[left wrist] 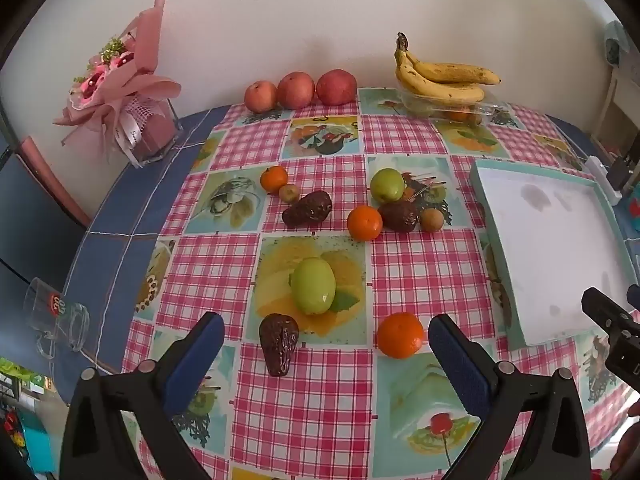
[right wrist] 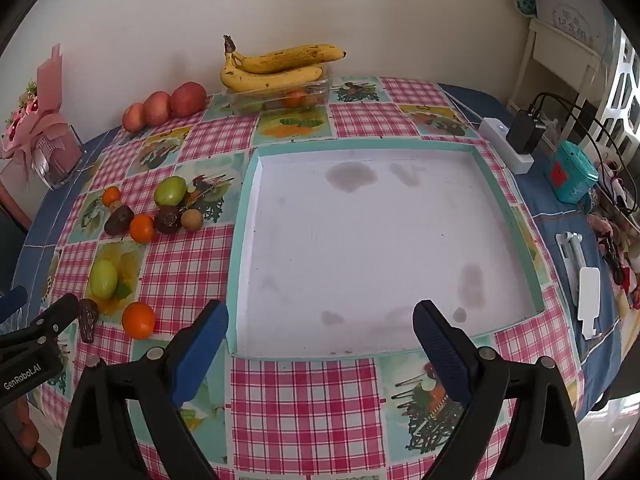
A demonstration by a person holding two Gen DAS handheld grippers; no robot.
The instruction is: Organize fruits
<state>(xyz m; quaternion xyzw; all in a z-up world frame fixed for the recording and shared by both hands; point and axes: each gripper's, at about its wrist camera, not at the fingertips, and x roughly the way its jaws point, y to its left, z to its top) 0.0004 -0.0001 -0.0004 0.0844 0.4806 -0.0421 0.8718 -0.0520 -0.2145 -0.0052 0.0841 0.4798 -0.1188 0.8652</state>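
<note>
Fruits lie scattered over the checked tablecloth point(left wrist: 304, 400), and we see most of them in the middle of the left wrist view. Lowest there, the oval green fruit point(left wrist: 313, 286) lies with its long axis running up and down the frame, slightly tilted. Just below and left of it a dark avocado point(left wrist: 279, 344) lies lengthwise too, narrow end toward the bottom edge. An orange point(left wrist: 400, 335) sits at lower right of the green one, close to the pad of our left gripper point(left wrist: 326, 344), whose jaws stand spread wide with nothing between them.

Higher in the frame a second avocado point(left wrist: 307, 209) lies slanting, narrow end toward the lower left, next to a small orange point(left wrist: 274, 179). To the right, a round green fruit point(left wrist: 387, 185), another orange point(left wrist: 364, 222) and a third avocado point(left wrist: 399, 216) crowd together, touching or nearly so.

Along the wall at the top, three apples point(left wrist: 298, 90) stand in a row, and a bunch of bananas point(left wrist: 442, 76) rests on a clear plastic box point(left wrist: 452, 109), long axes running left to right, stems at the left.

In the right wrist view our right gripper point(right wrist: 320, 336) hangs spread wide and holding nothing over the near edge of the shallow tray point(right wrist: 240, 240), which fills the centre of that frame
</note>
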